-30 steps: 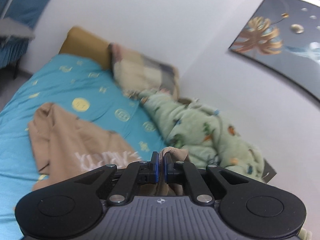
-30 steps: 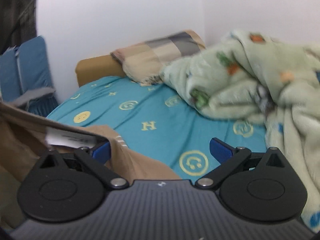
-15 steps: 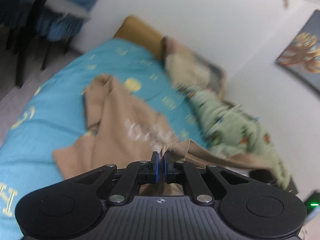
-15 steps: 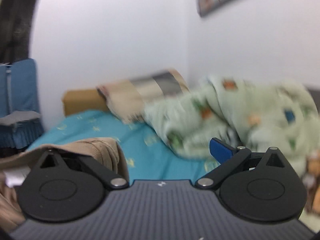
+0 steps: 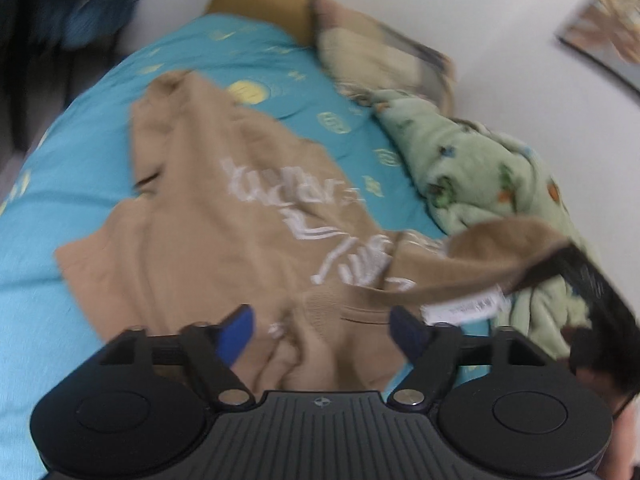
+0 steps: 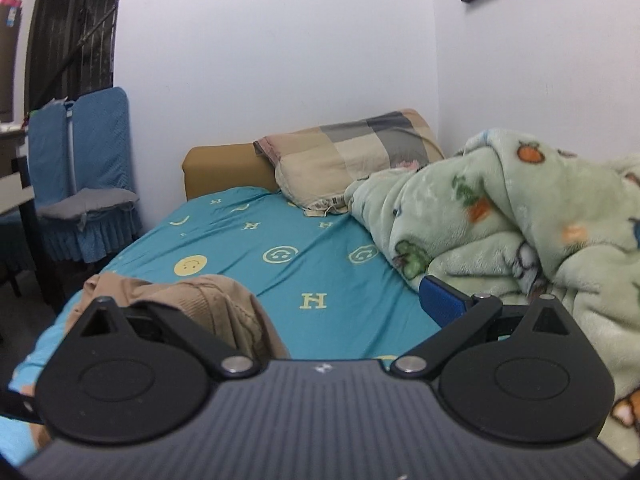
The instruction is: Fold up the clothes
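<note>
Tan sweatshirt [image 5: 224, 216] spread on the teal bed sheet [image 5: 72, 168], white lettering up.

Your left gripper [image 5: 322, 326] is spread wide with nothing between its blue pads, poised just above the sweatshirt's near ribbed edge. Your right gripper [image 6: 280, 312] also stands apart; a fold of the tan fabric drapes over its left finger, the right pad [image 6: 442, 304] bare. Beside the sheet, toward the wall, lie the green blanket [image 6: 520, 216] and checked pillow [image 6: 352, 152].
</note>
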Action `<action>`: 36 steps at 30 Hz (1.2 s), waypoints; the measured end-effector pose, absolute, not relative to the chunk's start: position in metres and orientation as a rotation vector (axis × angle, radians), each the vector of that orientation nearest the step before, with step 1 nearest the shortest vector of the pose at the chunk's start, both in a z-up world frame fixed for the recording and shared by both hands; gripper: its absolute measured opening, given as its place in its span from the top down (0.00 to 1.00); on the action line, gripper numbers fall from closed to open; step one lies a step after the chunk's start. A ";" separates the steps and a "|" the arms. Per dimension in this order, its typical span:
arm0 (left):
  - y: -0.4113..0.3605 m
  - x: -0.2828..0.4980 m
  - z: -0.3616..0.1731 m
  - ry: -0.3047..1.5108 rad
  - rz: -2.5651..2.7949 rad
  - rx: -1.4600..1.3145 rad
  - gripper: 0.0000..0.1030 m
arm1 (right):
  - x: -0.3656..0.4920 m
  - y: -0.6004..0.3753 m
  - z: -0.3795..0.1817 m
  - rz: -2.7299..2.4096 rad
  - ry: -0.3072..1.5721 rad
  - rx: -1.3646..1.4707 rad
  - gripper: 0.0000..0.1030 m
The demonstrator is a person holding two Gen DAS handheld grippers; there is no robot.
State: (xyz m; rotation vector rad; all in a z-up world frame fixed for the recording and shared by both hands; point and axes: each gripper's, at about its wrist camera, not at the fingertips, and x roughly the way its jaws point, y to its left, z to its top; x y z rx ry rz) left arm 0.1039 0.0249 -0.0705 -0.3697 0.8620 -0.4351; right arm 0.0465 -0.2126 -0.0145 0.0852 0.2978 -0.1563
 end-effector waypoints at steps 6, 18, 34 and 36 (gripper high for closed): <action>-0.037 0.115 -0.080 0.832 -0.382 -0.128 0.17 | 0.041 -0.221 -0.013 -0.177 0.275 0.120 0.00; 0.021 0.079 -0.060 0.718 -0.051 -0.219 0.21 | 0.023 -0.230 -0.004 -0.277 0.108 0.162 0.00; -0.017 0.084 -0.081 0.873 -0.356 -0.190 0.19 | 0.004 -0.200 0.011 -0.218 -0.026 -0.024 0.00; -0.024 0.088 -0.085 0.874 -0.383 -0.170 0.19 | 0.003 -0.199 0.012 -0.214 -0.029 -0.031 0.00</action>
